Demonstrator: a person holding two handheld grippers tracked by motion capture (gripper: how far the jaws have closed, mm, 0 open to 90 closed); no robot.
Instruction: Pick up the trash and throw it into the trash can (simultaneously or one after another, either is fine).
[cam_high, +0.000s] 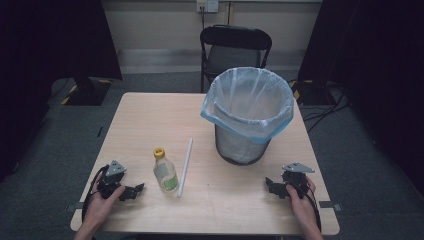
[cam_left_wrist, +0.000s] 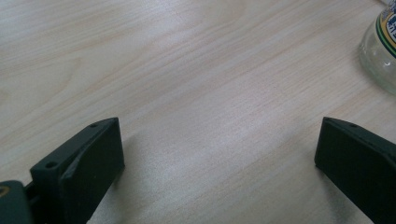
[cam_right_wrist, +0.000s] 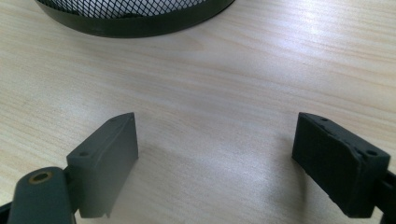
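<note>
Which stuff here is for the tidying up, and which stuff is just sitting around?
For the job:
- bottle, standing near the left gripper
- white stick, lying beside the bottle
- lined bin, probably where they go
- right gripper, open like the left

Just around:
- black chair behind the table
- cables on the floor
</note>
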